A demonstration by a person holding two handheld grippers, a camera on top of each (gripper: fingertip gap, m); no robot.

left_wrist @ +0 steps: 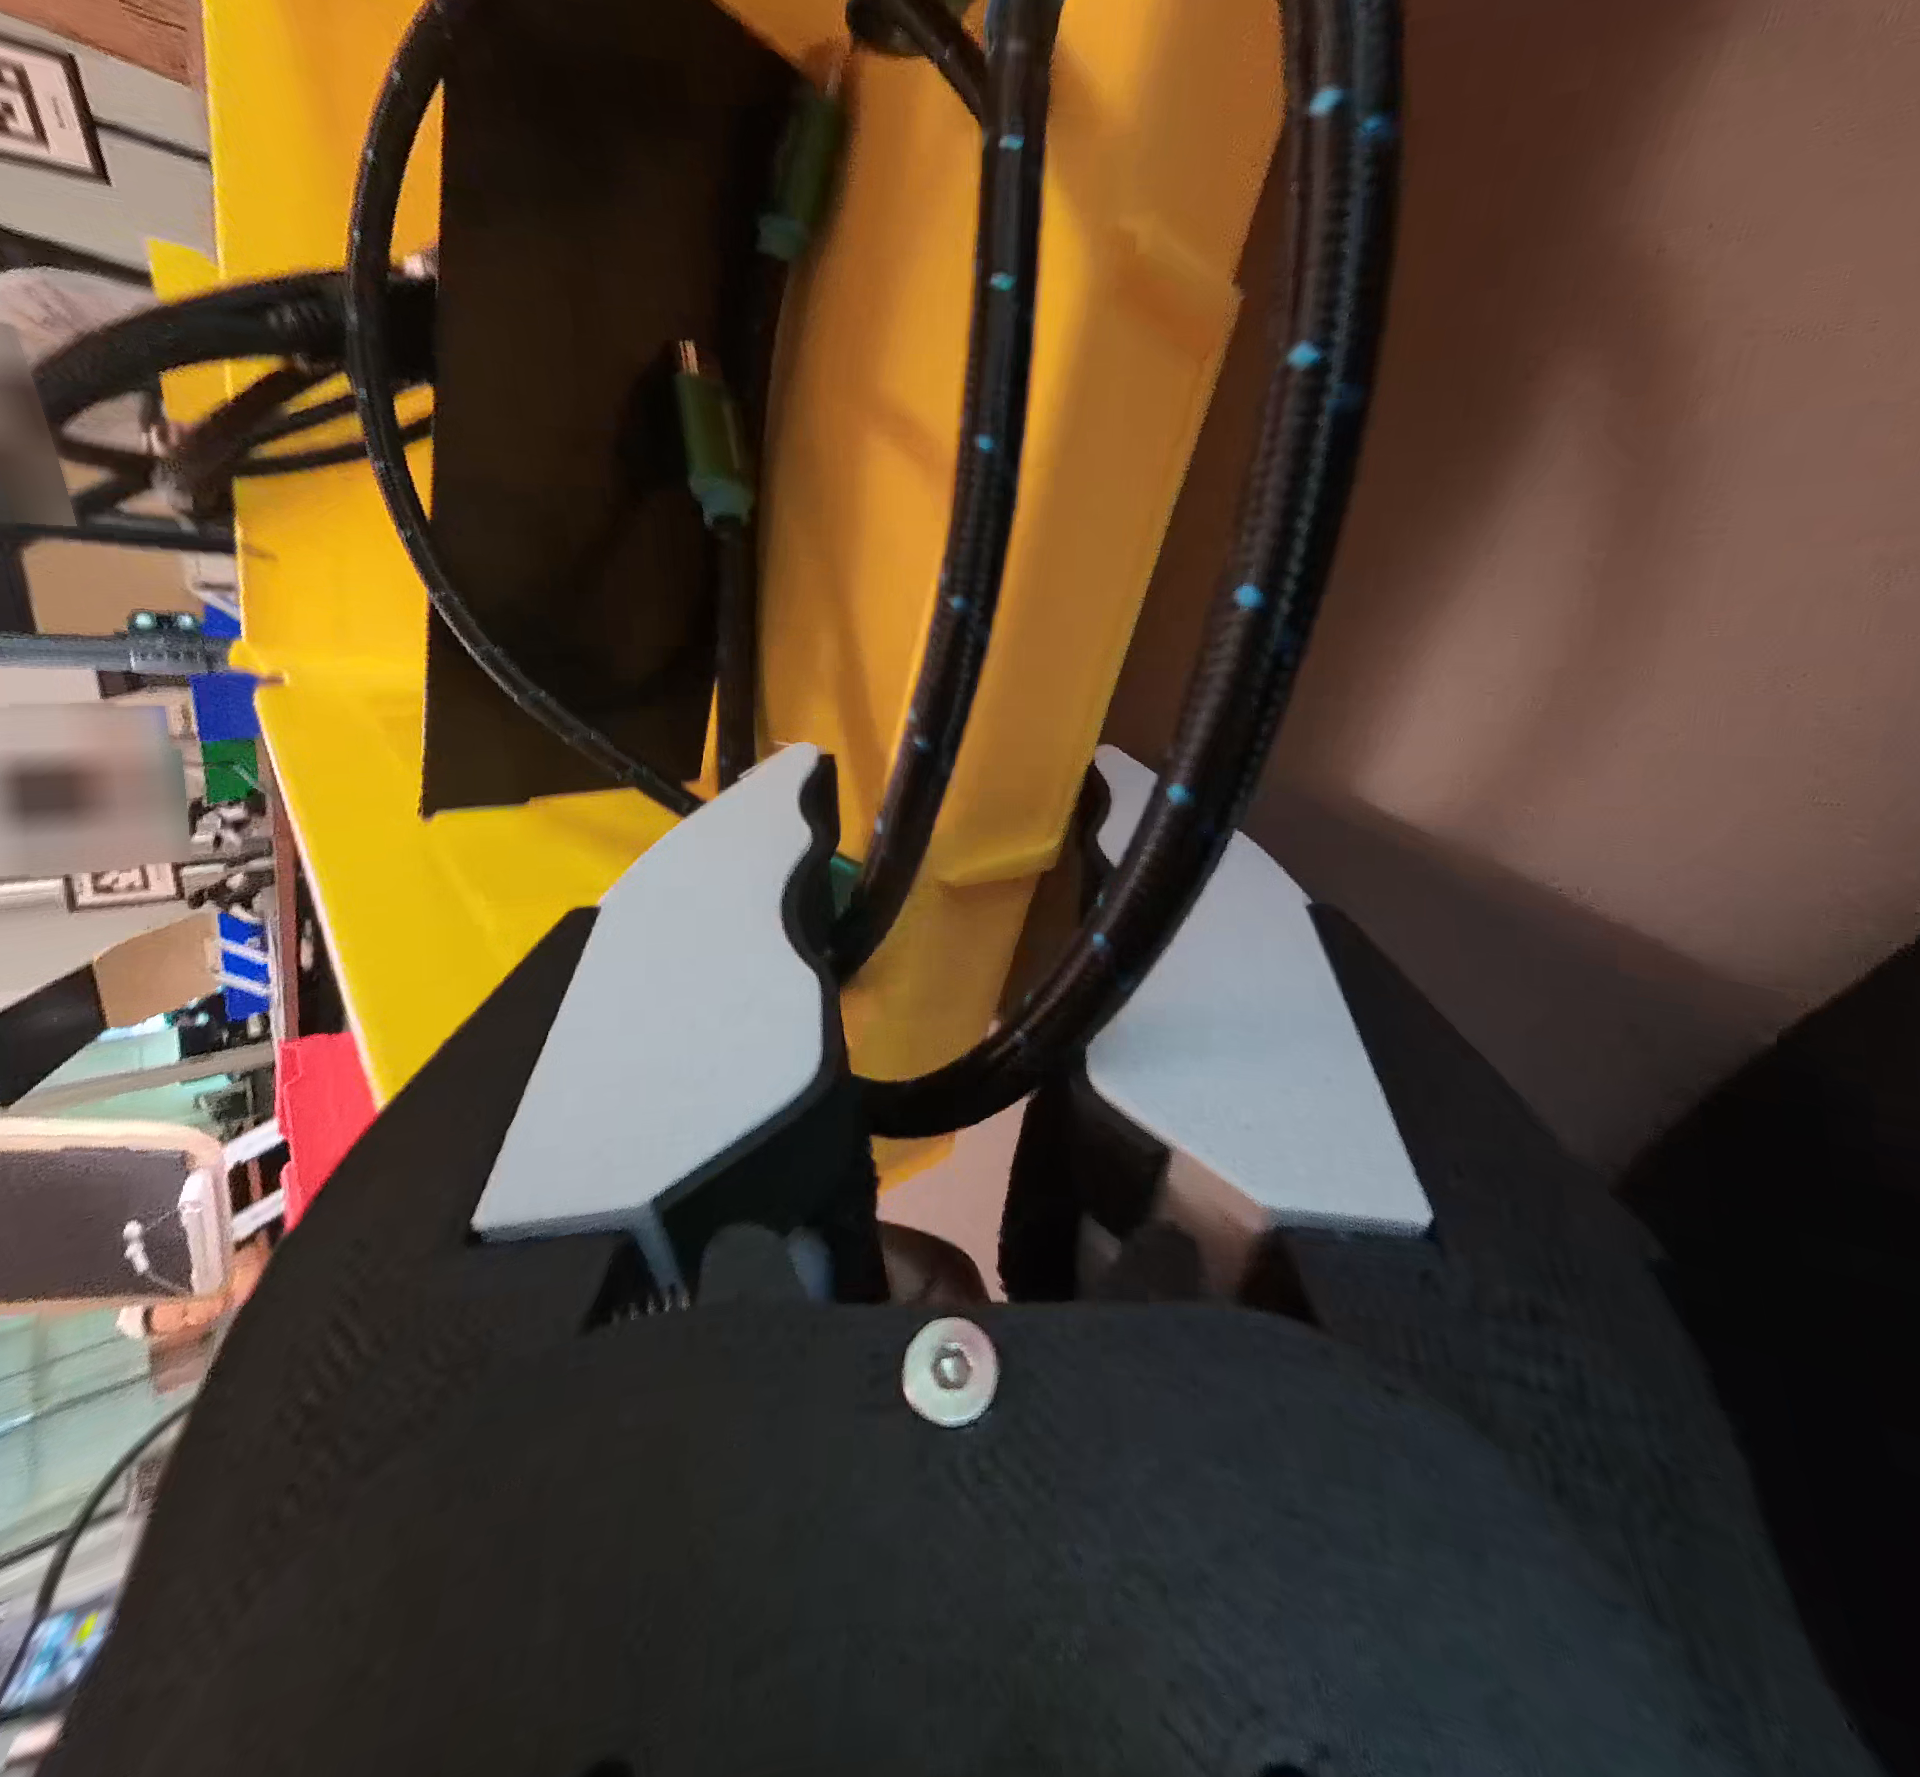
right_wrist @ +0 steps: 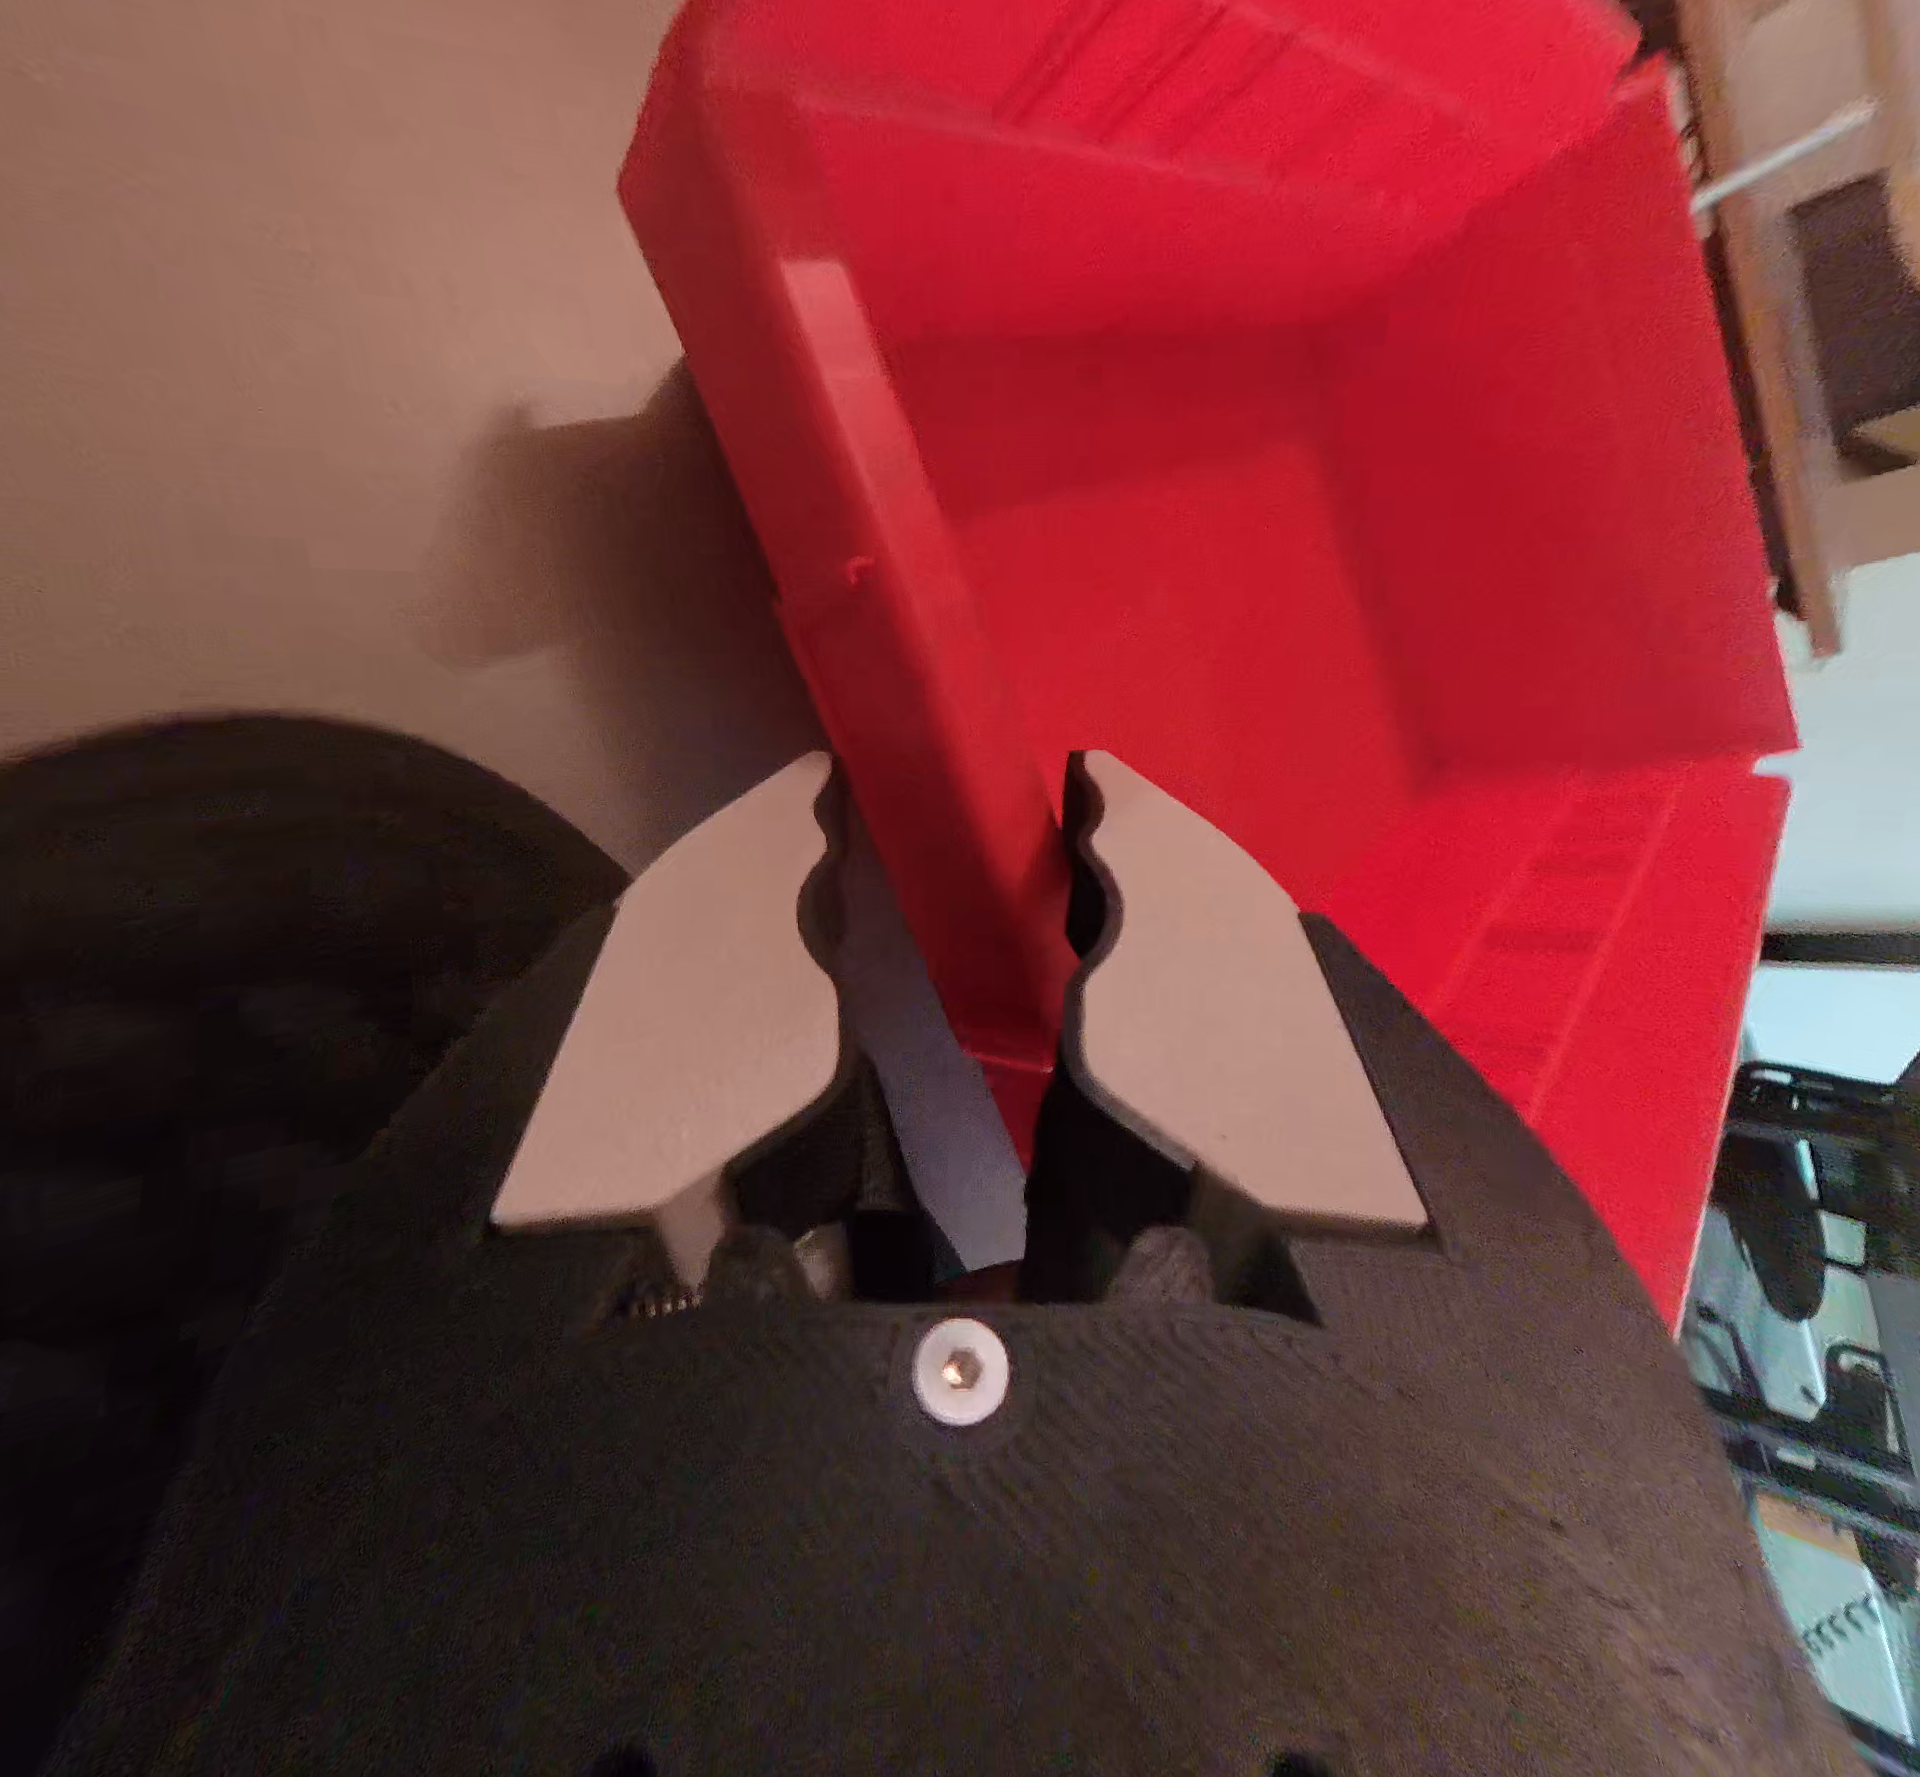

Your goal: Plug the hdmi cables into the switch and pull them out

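A yellow bin (left_wrist: 1143, 273) holds a black switch box (left_wrist: 582, 377) and several black braided HDMI cables (left_wrist: 997, 325) with green plugs (left_wrist: 712, 449). The plugs lie loose beside the switch. My left gripper (left_wrist: 961, 782) straddles the near wall of the yellow bin and looks shut on it. One cable loop (left_wrist: 1174, 854) crosses between its fingers. My right gripper (right_wrist: 951, 782) is shut on the side wall of a red bin (right_wrist: 1247, 480), whose visible inside holds nothing. The red bin's corner also shows in the left wrist view (left_wrist: 322, 1104).
Both bins sit over a beige table top (left_wrist: 1610, 377). Blue and green bins (left_wrist: 223, 699) and shelving stand beyond the yellow bin at the left. A dark rounded shape (right_wrist: 208, 948) lies close to the left of my right gripper. Racks and chairs (right_wrist: 1818, 1208) show at the far right.
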